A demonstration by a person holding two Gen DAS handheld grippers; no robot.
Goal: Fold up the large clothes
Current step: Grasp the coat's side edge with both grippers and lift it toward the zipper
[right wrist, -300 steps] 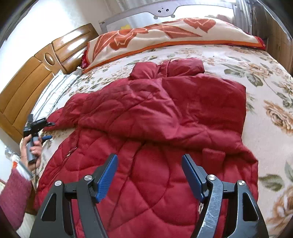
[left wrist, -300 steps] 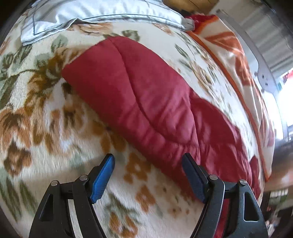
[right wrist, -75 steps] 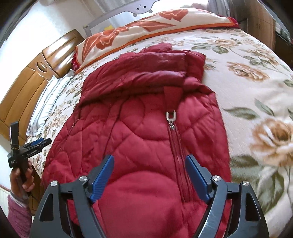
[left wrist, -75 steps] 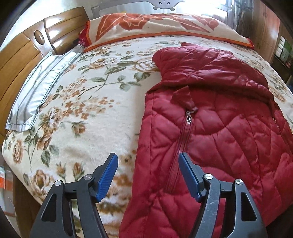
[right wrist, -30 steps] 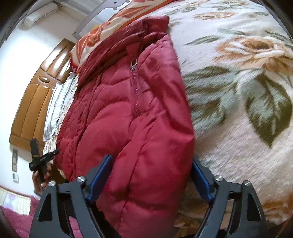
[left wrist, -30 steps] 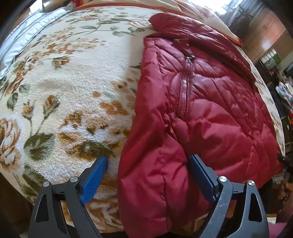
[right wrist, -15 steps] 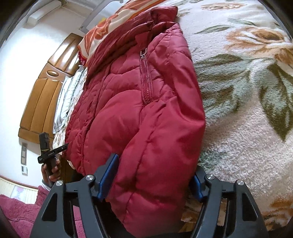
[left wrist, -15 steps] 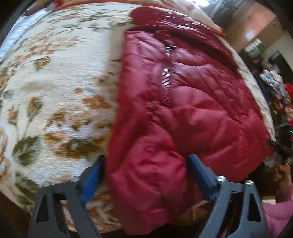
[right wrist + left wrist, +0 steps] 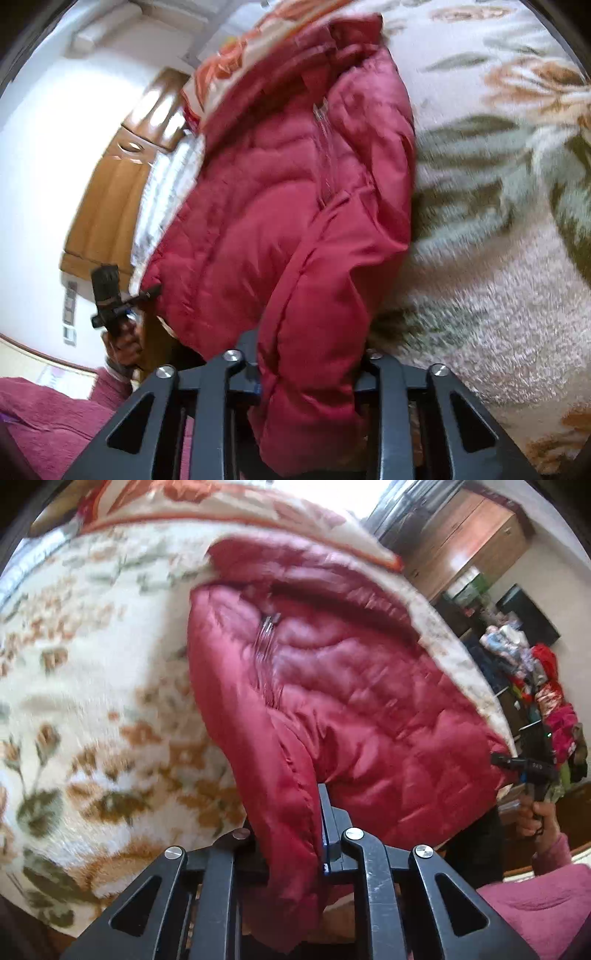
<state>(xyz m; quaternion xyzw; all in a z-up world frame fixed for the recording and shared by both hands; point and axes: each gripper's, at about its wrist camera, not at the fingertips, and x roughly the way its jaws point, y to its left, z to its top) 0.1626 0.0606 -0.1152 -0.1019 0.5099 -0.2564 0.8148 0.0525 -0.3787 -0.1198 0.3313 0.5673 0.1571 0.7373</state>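
Note:
A red quilted puffer jacket [image 9: 332, 686] lies zipped, front up, on a floral bedspread [image 9: 85, 672]. My left gripper [image 9: 291, 834] is shut on the jacket's left bottom hem corner at the near bed edge. The padding bulges over the jaws and hides the fingertips. In the right wrist view the same jacket [image 9: 280, 192] runs away from me. My right gripper [image 9: 306, 373] is shut on its right bottom hem corner. Each gripper shows small in the other's view, the right one [image 9: 528, 768] and the left one [image 9: 110, 295], at opposite hem corners.
The floral bedspread [image 9: 498, 221] spreads beside the jacket. A wooden headboard [image 9: 110, 192] and an orange-patterned folded blanket [image 9: 229, 502] lie at the far end. A wooden wardrobe [image 9: 472, 535] and a cluttered pile of clothes [image 9: 546, 701] stand beyond the bed.
Both grippers have closed on the jacket's bottom hem corners, which were between open jaws half a second ago. The hem is bunched in the jaws, and both views blur with motion.

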